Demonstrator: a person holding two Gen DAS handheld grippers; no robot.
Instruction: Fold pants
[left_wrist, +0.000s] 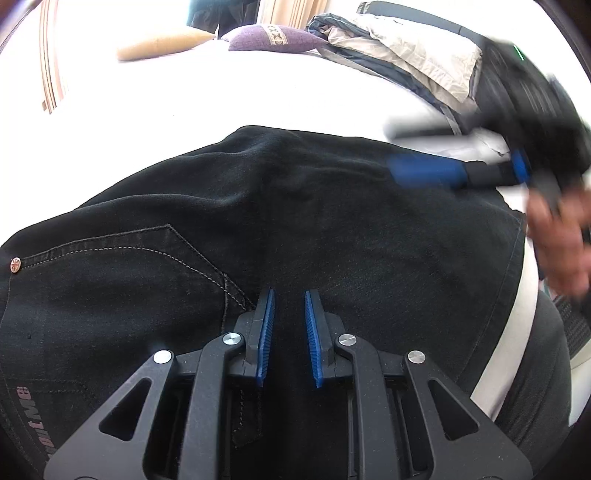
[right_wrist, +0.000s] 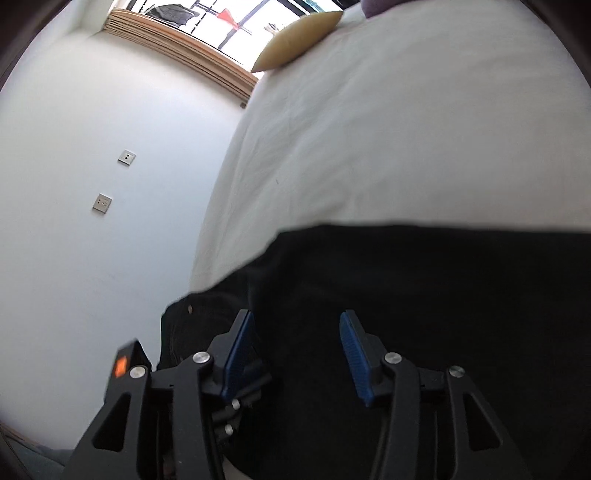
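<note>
Black denim pants lie folded on a white bed, with a stitched back pocket and a copper rivet at the left. My left gripper hovers low over the pants, its blue pads a narrow gap apart with nothing between them. My right gripper shows blurred at the right of the left wrist view, over the pants' far right edge. In the right wrist view the right gripper is wide open and empty above the pants.
A tan pillow and a purple pillow lie at the bed's far side. A beige and grey garment is piled at the back right. A white wall with two switch plates stands left of the bed.
</note>
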